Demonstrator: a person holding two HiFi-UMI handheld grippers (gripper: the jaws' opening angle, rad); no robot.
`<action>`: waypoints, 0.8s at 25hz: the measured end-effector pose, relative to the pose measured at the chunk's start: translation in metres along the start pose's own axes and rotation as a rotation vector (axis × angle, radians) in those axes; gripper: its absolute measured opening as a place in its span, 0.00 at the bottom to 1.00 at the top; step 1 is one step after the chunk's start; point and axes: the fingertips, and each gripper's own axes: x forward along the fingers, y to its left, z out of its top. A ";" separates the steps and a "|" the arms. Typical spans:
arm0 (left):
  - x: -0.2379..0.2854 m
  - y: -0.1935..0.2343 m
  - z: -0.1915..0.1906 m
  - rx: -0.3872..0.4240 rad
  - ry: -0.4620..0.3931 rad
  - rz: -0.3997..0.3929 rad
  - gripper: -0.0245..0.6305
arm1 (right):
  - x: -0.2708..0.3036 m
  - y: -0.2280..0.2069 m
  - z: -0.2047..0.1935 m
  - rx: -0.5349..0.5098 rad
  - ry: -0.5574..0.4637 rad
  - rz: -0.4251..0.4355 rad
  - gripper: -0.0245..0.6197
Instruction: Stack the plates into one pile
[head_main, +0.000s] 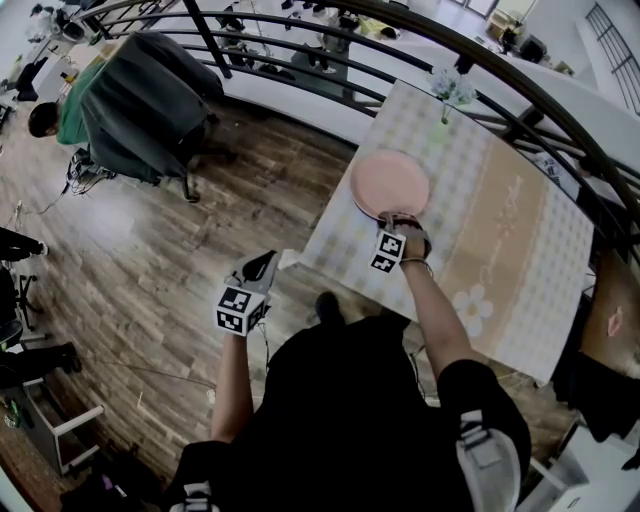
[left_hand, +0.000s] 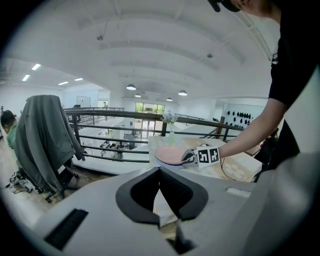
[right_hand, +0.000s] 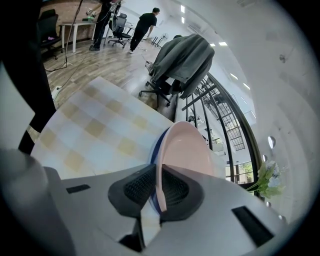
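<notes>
In the head view, the pink plate (head_main: 390, 182) lies flat on the bench (head_main: 500, 230), its hollow side up. It is round, so it has no long axis. My right hand-held gripper (head_main: 400, 220) is at its near rim. The left hand-held gripper (head_main: 262, 266) is beside the bench corner, above the wooden floor (head_main: 200, 220).

In the left gripper view, the left hand-held gripper (left_hand: 160, 172) has its jaws together with nothing between them. The pink plate (left_hand: 169, 155) is ahead, on the bench.

In the right gripper view, the right hand-held gripper (right_hand: 159, 189) is clamped on the rim of the pink plate (right_hand: 187, 150). This plate reaches away from the jaws and sits on a blue plate (right_hand: 154, 156).
</notes>
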 end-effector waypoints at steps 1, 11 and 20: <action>0.000 0.000 0.000 0.001 0.000 -0.001 0.04 | 0.000 0.001 0.001 0.001 0.000 -0.002 0.09; 0.007 -0.011 0.007 0.025 -0.004 -0.031 0.04 | -0.012 -0.003 0.004 0.032 -0.042 -0.005 0.19; 0.019 -0.033 0.017 0.049 -0.016 -0.060 0.04 | -0.035 -0.005 -0.013 0.145 -0.086 -0.022 0.15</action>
